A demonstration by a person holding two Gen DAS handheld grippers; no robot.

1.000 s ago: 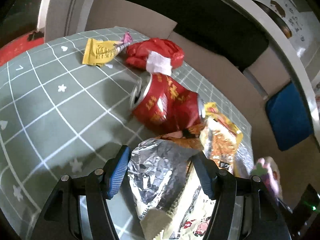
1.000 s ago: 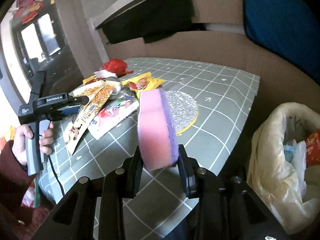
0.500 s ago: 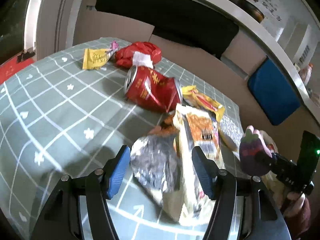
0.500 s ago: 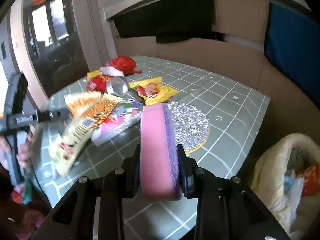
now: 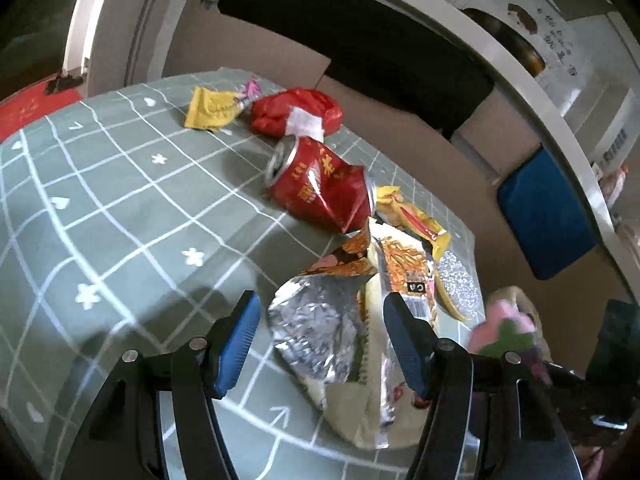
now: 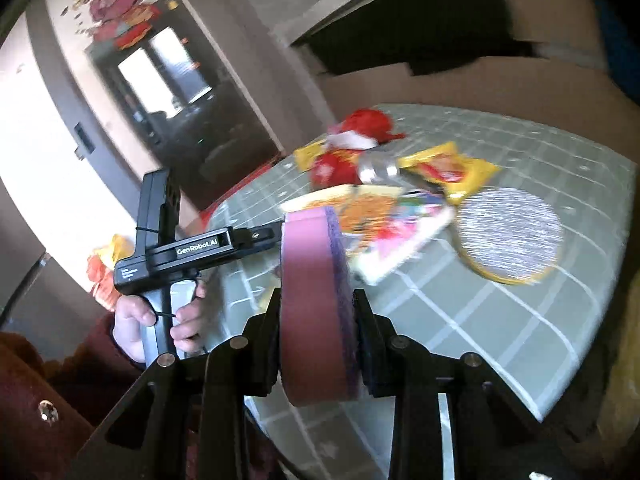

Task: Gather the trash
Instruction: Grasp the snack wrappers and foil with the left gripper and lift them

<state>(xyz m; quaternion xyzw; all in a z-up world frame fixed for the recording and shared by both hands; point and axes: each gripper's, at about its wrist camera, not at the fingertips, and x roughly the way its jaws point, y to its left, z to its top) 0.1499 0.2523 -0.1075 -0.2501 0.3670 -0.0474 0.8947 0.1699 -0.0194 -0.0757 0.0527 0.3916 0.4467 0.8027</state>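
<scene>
Trash is mostly uncollected: can point(image 5: 320, 184), red bag point(image 5: 296, 110) and wrappers are seen mid-frame on the table point(image 5: 120, 208). A foil packet point(image 5: 320, 320) is straddled by the spread left gripper point(image 5: 320, 344); a sponge point(image 6: 316, 304) is clamped in the right gripper point(image 6: 316, 336).

Table point(image 5: 120, 208) under a grey-green cloth, white grid. On it: yellow wrapper point(image 5: 210, 109) at the far end, just beside a red bag point(image 5: 296, 110); dented red can point(image 5: 320, 186) on its side; opened foil snack bag point(image 5: 320, 324); yellow packet point(image 6: 448, 170); glittery round mat point(image 6: 510, 234), possibly a coaster.
</scene>
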